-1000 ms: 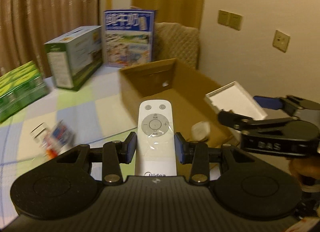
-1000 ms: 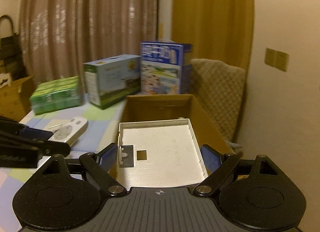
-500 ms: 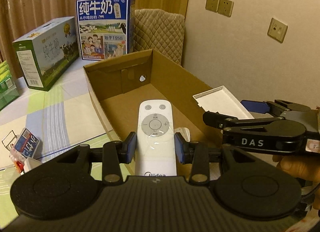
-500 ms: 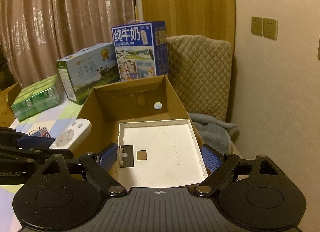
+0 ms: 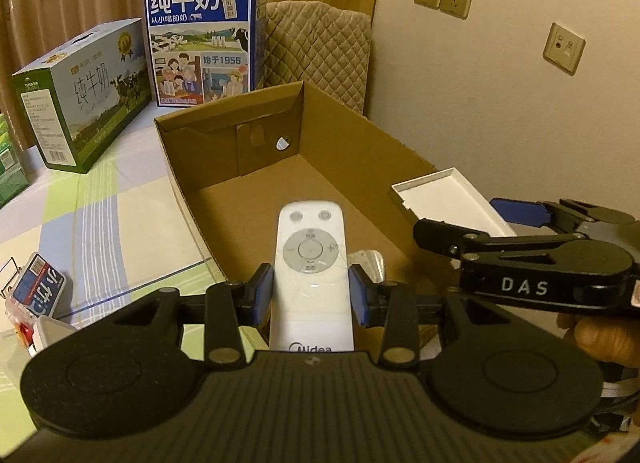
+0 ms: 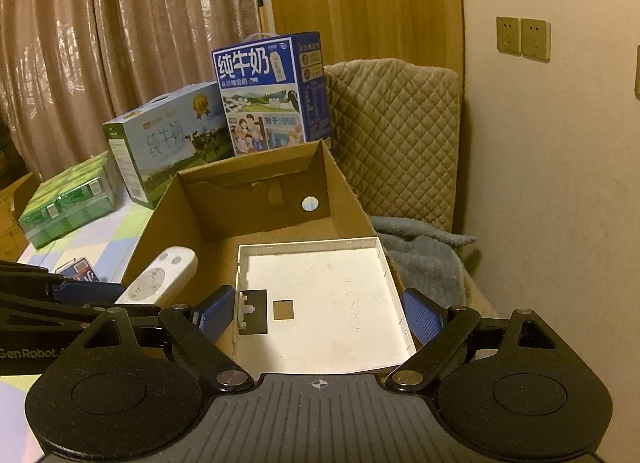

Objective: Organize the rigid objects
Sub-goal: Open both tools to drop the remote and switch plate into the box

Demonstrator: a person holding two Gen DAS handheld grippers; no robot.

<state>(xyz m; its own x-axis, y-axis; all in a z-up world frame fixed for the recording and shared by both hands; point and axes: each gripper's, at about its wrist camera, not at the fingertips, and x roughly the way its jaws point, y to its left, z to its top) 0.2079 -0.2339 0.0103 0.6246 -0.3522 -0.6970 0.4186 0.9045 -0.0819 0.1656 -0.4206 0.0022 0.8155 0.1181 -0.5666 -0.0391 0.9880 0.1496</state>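
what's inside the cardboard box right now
Inside the cardboard box, mostly bare floor shows. A crumpled clear plastic piece lies near the front. The white remote and white tray, held above it, cover parts of the floor.

Dim warm light, brown curtains [image 6: 120,43], a cream wall [image 5: 500,103], perhaps a quilted chair [image 6: 392,135]

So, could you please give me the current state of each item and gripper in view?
Left gripper: shut on the white remote, held over the cardboard box.
Right gripper: shut on the white tray.
Cardboard box: open-topped.
Blue milk carton: upright.
Green milk carton: lying sideways.
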